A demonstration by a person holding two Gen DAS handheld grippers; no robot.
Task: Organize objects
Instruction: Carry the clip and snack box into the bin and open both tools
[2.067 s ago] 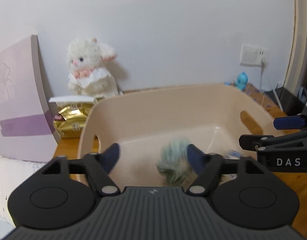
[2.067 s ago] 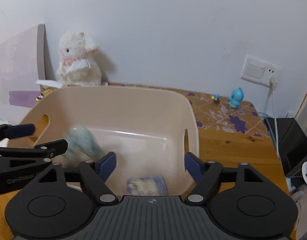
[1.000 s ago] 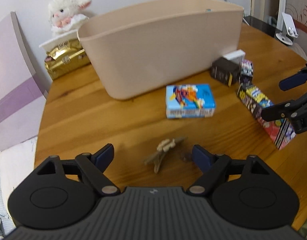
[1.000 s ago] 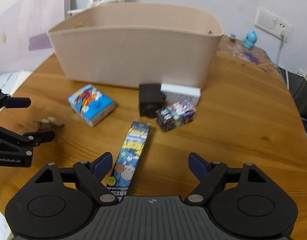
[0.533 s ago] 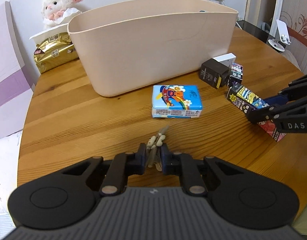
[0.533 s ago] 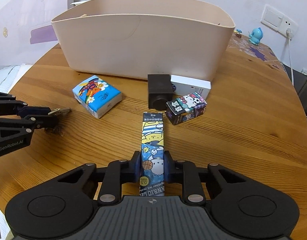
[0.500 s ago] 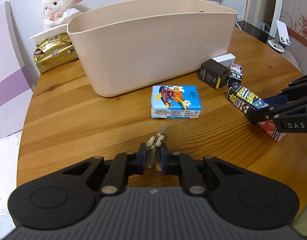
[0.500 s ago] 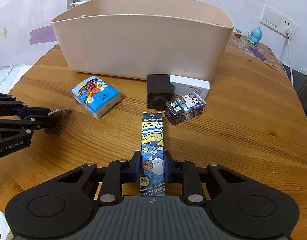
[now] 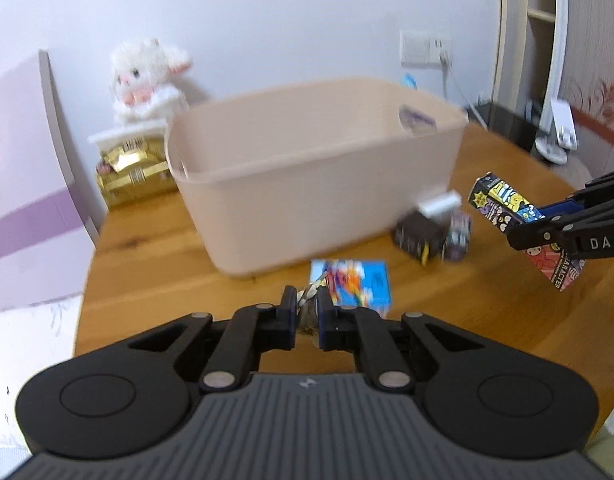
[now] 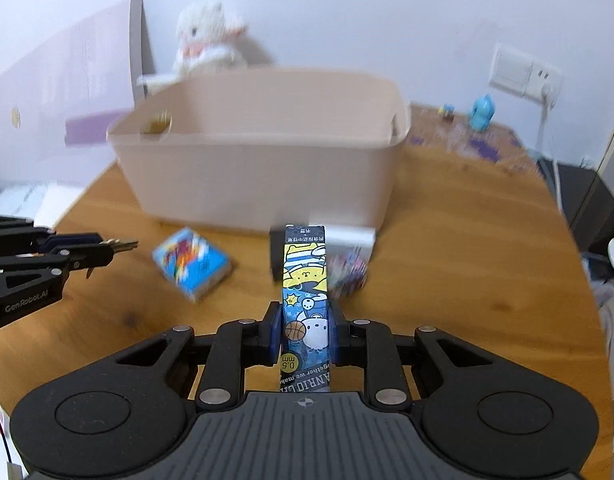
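Observation:
My left gripper [image 9: 307, 312] is shut on a small beige hair clip [image 9: 309, 306] and holds it above the table, in front of the beige tub [image 9: 315, 184]. It also shows in the right wrist view [image 10: 87, 254] with the clip's tip [image 10: 125, 245] sticking out. My right gripper [image 10: 305, 332] is shut on a long cartoon pen box [image 10: 305, 300], lifted off the table; the box also shows in the left wrist view [image 9: 523, 236]. On the table lie a blue tissue pack [image 10: 191, 266], a black box [image 9: 419, 234], a white box [image 9: 441, 204] and a small patterned box [image 10: 349, 270].
A white plush toy [image 9: 147, 76] and a gold packet [image 9: 133, 174] sit behind the tub at the left. A pink board [image 9: 19, 184] leans at the far left. A blue figurine [image 10: 482, 112] and a wall socket [image 10: 523, 72] are at the back right.
Both grippers have risen from the table with their loads: the left with the hair clip, the right with the pen box. The view is blurred by motion toward the tub.

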